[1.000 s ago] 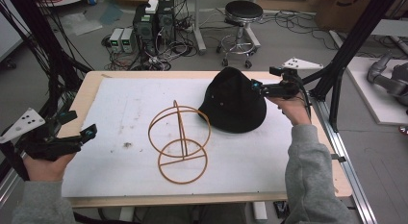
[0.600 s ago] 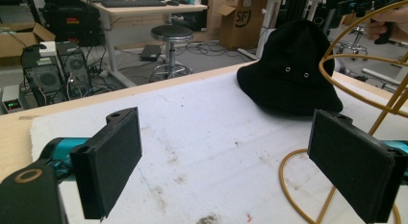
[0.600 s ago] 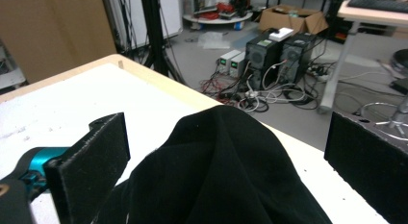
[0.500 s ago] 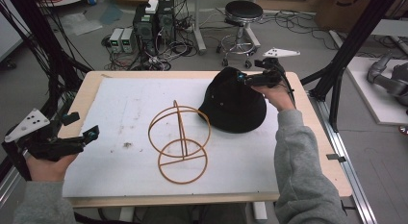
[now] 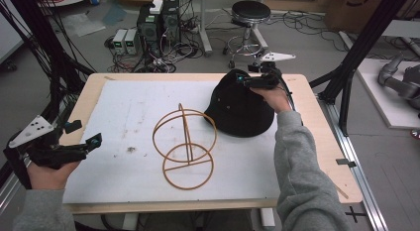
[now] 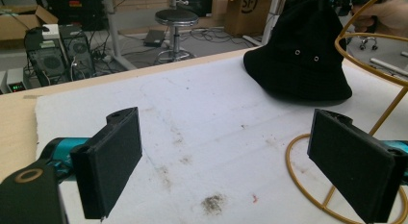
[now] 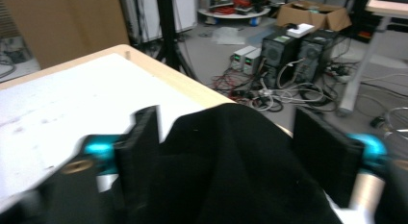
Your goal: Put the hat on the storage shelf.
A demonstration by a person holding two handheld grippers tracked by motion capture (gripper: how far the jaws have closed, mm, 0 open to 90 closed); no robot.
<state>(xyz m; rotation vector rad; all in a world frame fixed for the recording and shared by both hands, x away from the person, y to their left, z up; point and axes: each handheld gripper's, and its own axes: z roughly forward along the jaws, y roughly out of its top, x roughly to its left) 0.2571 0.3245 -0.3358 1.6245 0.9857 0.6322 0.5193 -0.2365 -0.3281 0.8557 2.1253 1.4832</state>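
A black bucket hat (image 5: 240,109) lies crown-up on the white sheet (image 5: 124,117) covering the worktop (image 5: 317,142), near the far right corner. It is soft dark cloth with a floppy brim and two small metal eyelets on its side, seen in the left gripper view (image 6: 300,60). Just beside it, toward the middle of the worktop, stands a yellow wire stand (image 5: 184,142), its hoop close to the brim.

The right gripper (image 5: 243,80) sits at the hat's far edge, over the crown. Its jaws have just been closing; in the right gripper view (image 7: 226,137) the crown bulges up between them, with the cloth against the left pad and a narrow gap at the right one.

The left gripper (image 5: 84,134) hovers near the worktop's left edge, jaws spread wide and holding nothing (image 6: 226,161).
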